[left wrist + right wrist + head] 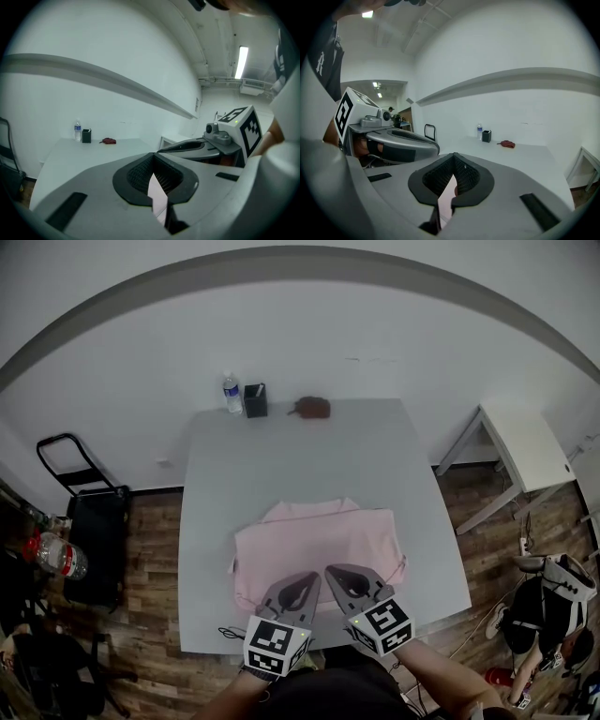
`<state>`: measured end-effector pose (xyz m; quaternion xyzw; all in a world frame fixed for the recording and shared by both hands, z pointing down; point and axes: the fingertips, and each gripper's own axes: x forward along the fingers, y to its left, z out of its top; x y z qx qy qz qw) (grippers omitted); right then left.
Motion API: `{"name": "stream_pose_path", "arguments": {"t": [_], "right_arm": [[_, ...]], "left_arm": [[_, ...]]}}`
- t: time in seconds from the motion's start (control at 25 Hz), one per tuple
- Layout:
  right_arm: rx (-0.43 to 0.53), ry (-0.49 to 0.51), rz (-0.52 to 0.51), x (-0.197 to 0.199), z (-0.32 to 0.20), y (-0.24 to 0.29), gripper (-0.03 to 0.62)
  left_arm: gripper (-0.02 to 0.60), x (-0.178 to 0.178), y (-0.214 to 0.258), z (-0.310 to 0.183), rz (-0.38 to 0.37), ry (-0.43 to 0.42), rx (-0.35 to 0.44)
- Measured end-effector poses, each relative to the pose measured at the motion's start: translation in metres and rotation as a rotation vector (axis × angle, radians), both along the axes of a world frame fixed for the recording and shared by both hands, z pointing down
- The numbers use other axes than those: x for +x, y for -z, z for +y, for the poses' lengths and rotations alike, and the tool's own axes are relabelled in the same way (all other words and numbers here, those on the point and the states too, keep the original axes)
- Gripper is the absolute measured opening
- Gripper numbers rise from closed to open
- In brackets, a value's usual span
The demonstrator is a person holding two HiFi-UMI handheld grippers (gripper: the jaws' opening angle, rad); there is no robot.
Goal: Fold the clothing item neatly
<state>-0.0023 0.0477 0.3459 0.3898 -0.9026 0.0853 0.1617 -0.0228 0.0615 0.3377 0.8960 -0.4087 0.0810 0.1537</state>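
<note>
Head view: the pink garment (319,545) lies low and central on the grey table (300,446), its long axis running left to right. The tabletop above it is bare up to a bottle (232,393). The left gripper (309,577) and right gripper (336,573) meet the garment's lower edge.
Left gripper view: the jaws pinch pink cloth.
Right gripper view: the jaws likewise pinch pink cloth.

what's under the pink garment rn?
Grey table shows around the pink garment; the left gripper and right gripper pinch its near edge. Anything beneath the fabric is covered.
</note>
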Motion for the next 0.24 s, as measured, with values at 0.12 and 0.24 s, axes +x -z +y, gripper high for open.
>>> {"name": "stream_pose_path", "arguments": {"t": [0.12,0.24], "right_arm": [[0.007,0.003,0.004,-0.0022,0.001,0.0014,0.014],[0.013,0.005,0.007,-0.0032,-0.0005,0.0033,0.014]], "left_arm": [[0.005,-0.001,0.0006,0.001,0.002,0.001,0.004],[0.005,-0.0022,0.0015,-0.0009,0.002,0.005,0.008]]}}
